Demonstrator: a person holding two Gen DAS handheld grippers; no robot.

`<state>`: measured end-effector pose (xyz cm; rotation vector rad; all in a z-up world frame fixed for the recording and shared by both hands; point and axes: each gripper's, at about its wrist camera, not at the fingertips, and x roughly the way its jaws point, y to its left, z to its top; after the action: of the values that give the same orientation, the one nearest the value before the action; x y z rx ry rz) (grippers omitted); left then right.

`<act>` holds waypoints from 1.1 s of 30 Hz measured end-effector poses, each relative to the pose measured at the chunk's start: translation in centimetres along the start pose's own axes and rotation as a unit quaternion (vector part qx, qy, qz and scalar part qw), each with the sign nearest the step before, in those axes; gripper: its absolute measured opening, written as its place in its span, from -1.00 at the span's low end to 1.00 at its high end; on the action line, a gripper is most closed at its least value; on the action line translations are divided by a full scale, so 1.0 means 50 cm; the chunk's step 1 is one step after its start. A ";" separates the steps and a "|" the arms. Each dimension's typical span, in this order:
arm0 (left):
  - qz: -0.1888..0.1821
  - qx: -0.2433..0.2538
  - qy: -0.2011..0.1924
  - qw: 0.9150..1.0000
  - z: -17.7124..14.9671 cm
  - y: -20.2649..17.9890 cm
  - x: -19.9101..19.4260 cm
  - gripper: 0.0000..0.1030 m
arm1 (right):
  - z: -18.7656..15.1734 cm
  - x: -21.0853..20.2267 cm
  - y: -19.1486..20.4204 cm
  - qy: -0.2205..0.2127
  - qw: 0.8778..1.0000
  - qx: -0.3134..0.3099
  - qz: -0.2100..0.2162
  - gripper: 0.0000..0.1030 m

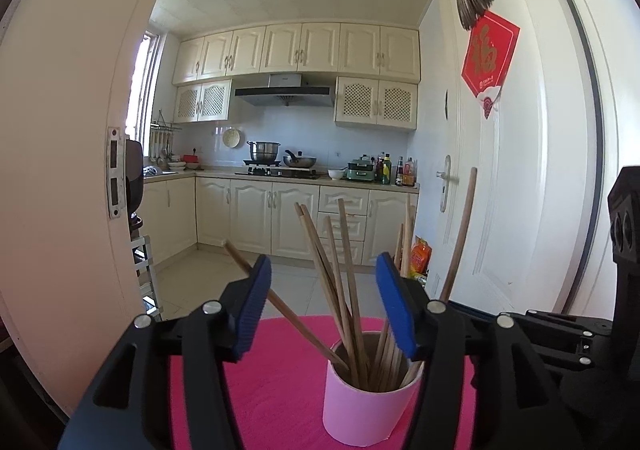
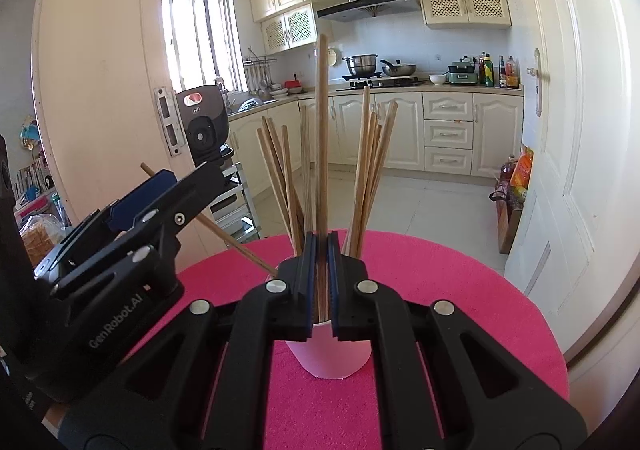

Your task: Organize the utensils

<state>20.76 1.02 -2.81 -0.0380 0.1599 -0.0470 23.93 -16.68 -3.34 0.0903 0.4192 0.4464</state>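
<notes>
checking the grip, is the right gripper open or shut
Shut. The right gripper has its blue pads closed on one upright chopstick above the pink cup; the left gripper is open.

a home kitchen is shown by cream panelled wall cabinets, a steel stockpot on a gas hob, a dark range hood and sauce bottles on the worktop.

Pink cup, magenta mat, brown chopsticks.
</notes>
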 end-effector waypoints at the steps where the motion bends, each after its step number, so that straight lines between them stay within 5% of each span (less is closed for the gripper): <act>1: 0.002 0.002 -0.001 1.000 0.001 0.000 -0.004 0.15 | -0.001 -0.005 0.000 -0.003 1.000 0.002 -0.001 -0.87; 7: 0.020 0.003 -0.009 1.000 0.011 0.004 -0.042 0.38 | 0.000 -0.043 0.009 -0.023 1.000 -0.001 -0.016 -0.73; 10: 0.022 -0.001 -0.004 1.000 0.016 0.009 -0.062 0.41 | 0.002 -0.073 0.007 -0.039 0.999 0.004 -0.025 -0.15; 33: 0.014 0.010 -0.018 1.000 0.055 -0.022 -0.308 0.48 | -0.063 -0.364 0.087 -0.148 0.982 -0.027 -0.111 0.67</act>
<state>5.95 0.80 2.38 -0.0168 0.1249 -0.0198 5.98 -20.73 1.35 0.0550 0.1207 0.2197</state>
